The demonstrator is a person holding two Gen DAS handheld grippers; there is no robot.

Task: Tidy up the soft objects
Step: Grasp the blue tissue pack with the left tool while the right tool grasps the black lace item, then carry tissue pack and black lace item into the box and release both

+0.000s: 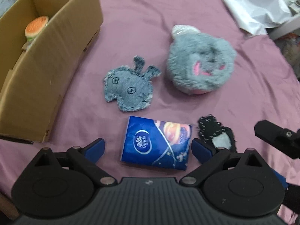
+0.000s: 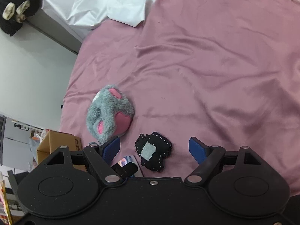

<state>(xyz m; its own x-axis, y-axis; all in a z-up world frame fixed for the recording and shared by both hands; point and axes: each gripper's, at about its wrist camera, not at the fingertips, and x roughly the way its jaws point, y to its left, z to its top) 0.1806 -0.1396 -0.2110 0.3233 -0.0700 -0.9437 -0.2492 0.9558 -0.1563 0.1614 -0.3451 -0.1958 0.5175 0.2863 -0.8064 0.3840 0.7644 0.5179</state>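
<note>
Two handheld grippers are hovering over a mauve bedsheet (image 1: 131,9) as a tidy-up of soft things is getting under way, with a cardboard box (image 1: 46,60) serving as the landmark. The left gripper (image 1: 148,150) is hanging with its jaws released wide on either side of a blue tissue pack (image 1: 155,144), which is lying near the box's front corner, apparently lined up as the next pick. The right gripper (image 2: 154,150) is likewise spread and empty, straddling a black patch (image 2: 153,151) that is lying beyond the pack, farther from the box. A denim patch (image 1: 129,88) is sitting flat just beside the box's long wall, and a grey plush (image 1: 200,63) is resting beyond it, well apart from the box. Inside the box a burger toy (image 1: 36,28) is standing against the far end, seemingly the first item stowed. The count: one box, one burger toy in it, and four items waiting outside, namely one pack, two patches and one plush. White sheeting (image 2: 97,1) is bunching at the bed's edge, far from the box.
</note>
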